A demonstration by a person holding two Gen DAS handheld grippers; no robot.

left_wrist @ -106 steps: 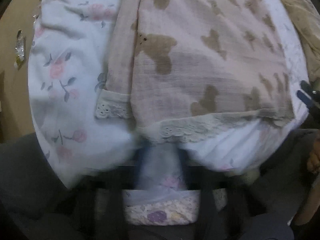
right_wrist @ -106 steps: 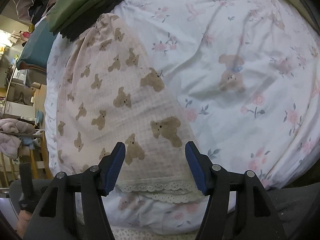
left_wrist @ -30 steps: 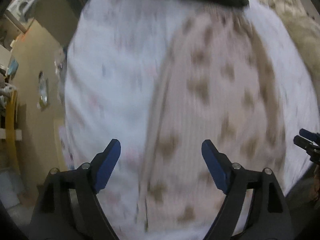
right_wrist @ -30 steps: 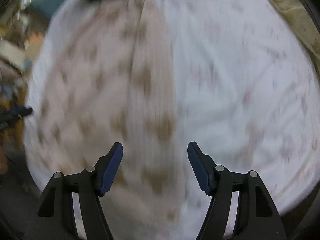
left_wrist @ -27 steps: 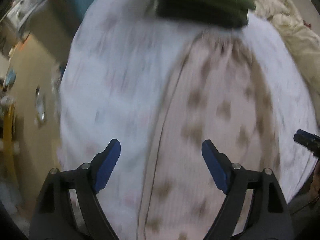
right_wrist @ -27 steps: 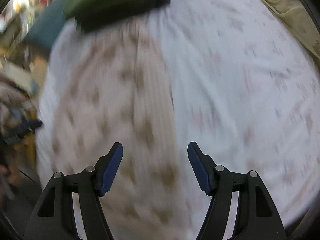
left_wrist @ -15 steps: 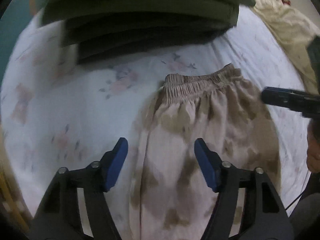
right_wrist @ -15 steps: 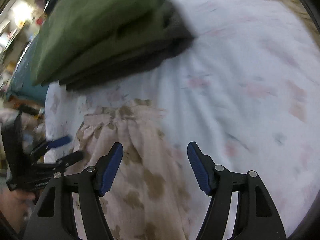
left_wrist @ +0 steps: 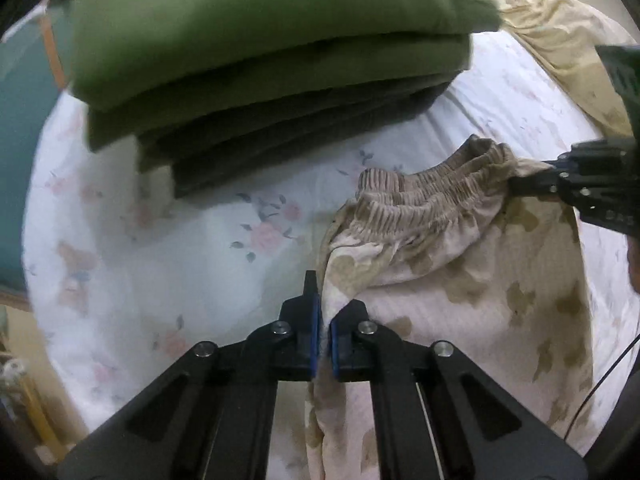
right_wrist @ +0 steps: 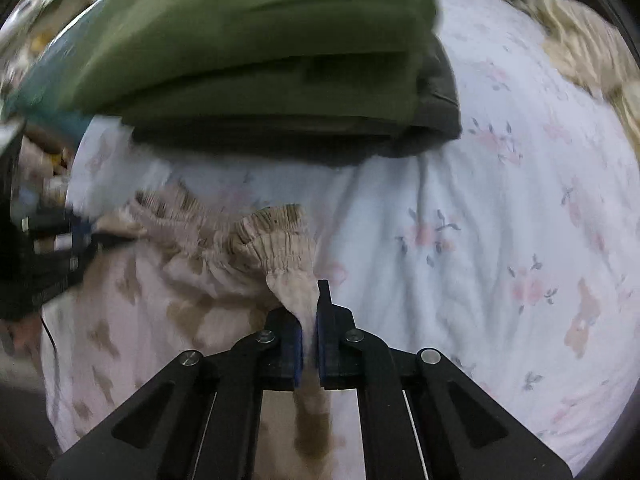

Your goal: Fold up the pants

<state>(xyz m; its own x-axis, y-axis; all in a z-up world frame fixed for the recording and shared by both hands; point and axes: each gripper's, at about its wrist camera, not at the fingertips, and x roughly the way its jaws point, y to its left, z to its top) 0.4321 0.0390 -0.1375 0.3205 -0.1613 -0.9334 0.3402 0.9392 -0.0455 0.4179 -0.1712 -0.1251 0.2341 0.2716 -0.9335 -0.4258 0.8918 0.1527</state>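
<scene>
STEP: waist end gripped, fold about to start | left gripper point(left_wrist: 322, 332) just clamped on pants point(left_wrist: 460, 280) edge below waistband point(left_wrist: 432, 196) | right gripper point(right_wrist: 308, 336) likewise — opposite corner | pants flat on bedsheet point(left_wrist: 160, 240), before folded clothes point(left_wrist: 260, 60) | NEXT: lift both corners evenly, carry toward hems — judged

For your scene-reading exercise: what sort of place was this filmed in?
Probably a bedroom: the bear-print pants lie on a floral bedsheet, beside folded clothes and a rumpled cream blanket.
</scene>
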